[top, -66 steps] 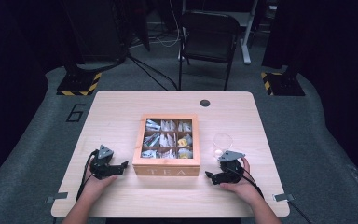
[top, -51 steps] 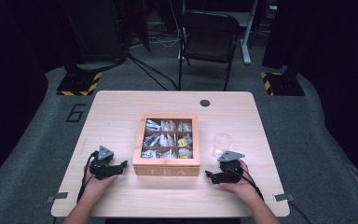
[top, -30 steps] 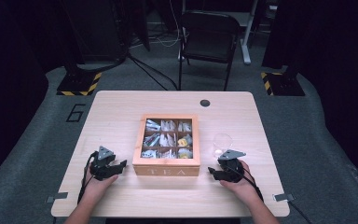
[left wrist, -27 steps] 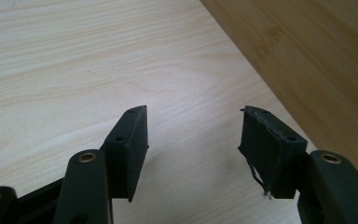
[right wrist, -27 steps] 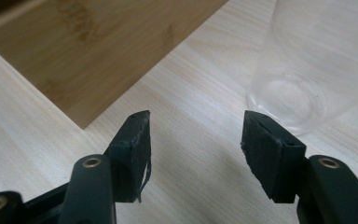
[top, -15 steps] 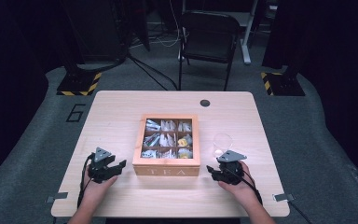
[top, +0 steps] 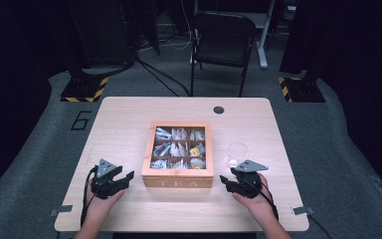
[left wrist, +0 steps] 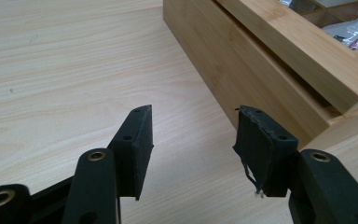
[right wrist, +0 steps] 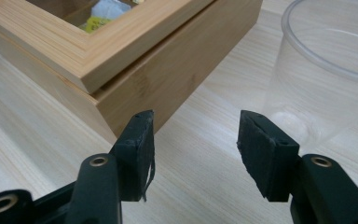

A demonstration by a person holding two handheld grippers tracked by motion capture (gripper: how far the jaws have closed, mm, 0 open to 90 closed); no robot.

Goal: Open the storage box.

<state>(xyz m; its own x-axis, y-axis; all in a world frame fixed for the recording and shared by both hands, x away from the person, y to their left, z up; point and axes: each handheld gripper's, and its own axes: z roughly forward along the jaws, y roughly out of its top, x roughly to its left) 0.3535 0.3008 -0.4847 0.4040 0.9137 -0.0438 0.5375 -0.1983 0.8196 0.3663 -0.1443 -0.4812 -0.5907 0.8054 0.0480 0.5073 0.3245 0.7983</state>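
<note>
Pale wood makes up the tabletop (top: 129, 124), the largest thing in the high view, with its long axis running left to right. One dark round grommet (top: 219, 109) sits near its far edge.

Next in size is one bamboo tea box (top: 179, 154), standing at the middle of the tabletop. Its front wall, lettered TEA, faces the person, and its sides lie square to the tabletop's edges. The framed top shows nine compartments in three rows of three, each with tea packets; their count cannot be told.

One clear plastic cup (top: 237, 153) stands upright just beside the box's right side, mouth up. In the right gripper view its wall rises close to the right jaw.

Two grippers are held low over the near part of the tabletop, one in each hand. The left gripper (top: 124, 178) is left of the box and points right, towards its front left corner; its jaws stand apart with nothing between them. The right gripper (top: 226, 180) is near the box's front right corner and points left; its jaws are likewise spread on nothing.
</note>
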